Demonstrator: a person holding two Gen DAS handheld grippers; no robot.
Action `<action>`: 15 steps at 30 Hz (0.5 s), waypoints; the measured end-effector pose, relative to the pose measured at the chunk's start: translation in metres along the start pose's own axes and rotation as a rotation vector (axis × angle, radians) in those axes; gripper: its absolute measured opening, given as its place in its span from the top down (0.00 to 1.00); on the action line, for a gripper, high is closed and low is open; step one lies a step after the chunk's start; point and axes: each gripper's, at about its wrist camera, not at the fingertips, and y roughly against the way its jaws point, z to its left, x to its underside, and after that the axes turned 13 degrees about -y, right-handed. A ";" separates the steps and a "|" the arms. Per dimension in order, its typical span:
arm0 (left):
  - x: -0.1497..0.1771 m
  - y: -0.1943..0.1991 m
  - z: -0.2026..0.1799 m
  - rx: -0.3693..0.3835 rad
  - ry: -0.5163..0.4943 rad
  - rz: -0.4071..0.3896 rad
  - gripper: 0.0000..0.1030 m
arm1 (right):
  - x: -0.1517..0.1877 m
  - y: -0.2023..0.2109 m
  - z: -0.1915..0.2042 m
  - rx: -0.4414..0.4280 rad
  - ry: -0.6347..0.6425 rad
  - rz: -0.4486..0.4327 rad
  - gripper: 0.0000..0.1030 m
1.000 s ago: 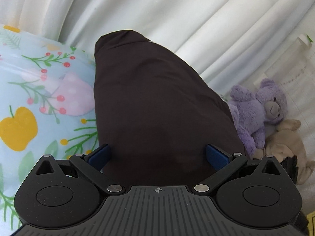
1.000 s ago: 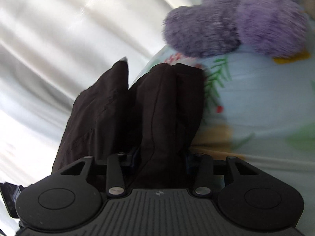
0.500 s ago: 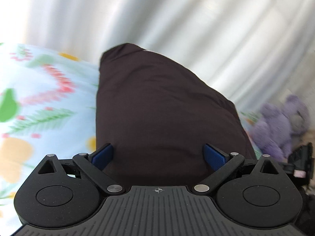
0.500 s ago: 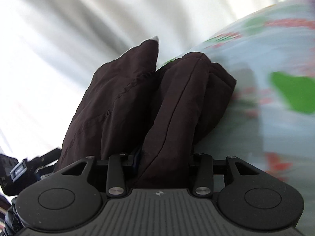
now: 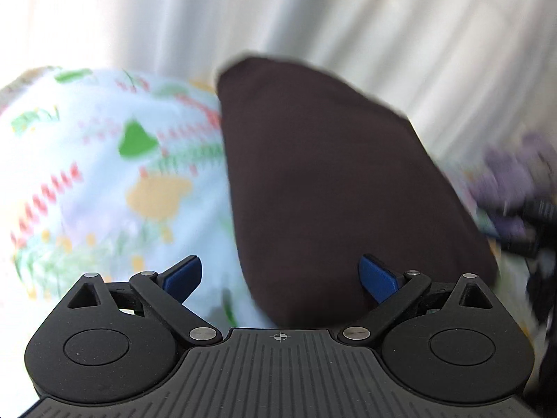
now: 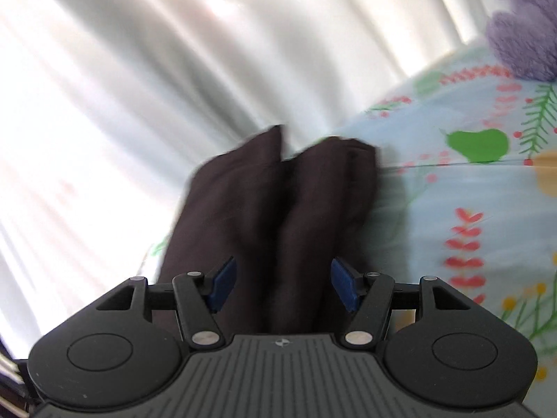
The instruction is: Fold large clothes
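A dark brown garment (image 5: 323, 188) lies folded on the floral bedsheet (image 5: 104, 181). In the left wrist view my left gripper (image 5: 280, 277) is open, its blue fingers wide apart, with the garment's near end between them and toward the right finger. In the right wrist view the garment (image 6: 275, 209) shows as two thick folded lobes. My right gripper (image 6: 282, 284) is open, its blue pads standing apart on either side of the cloth.
White curtains (image 6: 139, 87) hang behind the bed. A purple plush bear (image 6: 525, 24) sits on the sheet (image 6: 470, 209) at the upper right; it shows blurred at the right edge of the left wrist view (image 5: 511, 174).
My right gripper has opened and let go of the garment. Both views have swung; the left gripper has shifted left so sheet shows between its fingers.
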 end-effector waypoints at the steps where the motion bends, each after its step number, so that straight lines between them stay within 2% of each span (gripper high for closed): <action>1: 0.007 0.000 -0.004 0.017 -0.014 0.017 0.03 | 0.005 0.006 0.005 -0.022 0.023 0.008 0.41; 3: 0.015 -0.010 -0.012 0.024 -0.050 0.049 0.03 | 0.017 0.006 0.018 -0.036 0.085 0.046 0.46; 4: 0.016 -0.017 -0.014 -0.001 -0.059 0.066 0.03 | 0.024 -0.001 0.025 -0.005 0.112 0.074 0.57; 5: 0.017 -0.023 -0.017 -0.019 -0.065 0.075 0.03 | 0.031 -0.009 0.030 0.040 0.144 0.092 0.64; 7: 0.016 -0.035 -0.020 -0.046 -0.075 0.092 0.04 | 0.044 -0.018 0.038 0.135 0.229 0.070 0.72; 10: 0.016 -0.041 -0.014 -0.140 -0.085 0.112 0.03 | 0.051 -0.021 0.033 0.216 0.261 0.058 0.73; 12: 0.022 -0.041 -0.004 -0.123 -0.053 0.140 0.02 | 0.055 -0.027 0.028 0.254 0.297 0.054 0.75; 15: 0.029 -0.037 0.010 -0.107 -0.009 0.211 0.05 | 0.056 -0.024 0.032 0.258 0.327 0.042 0.73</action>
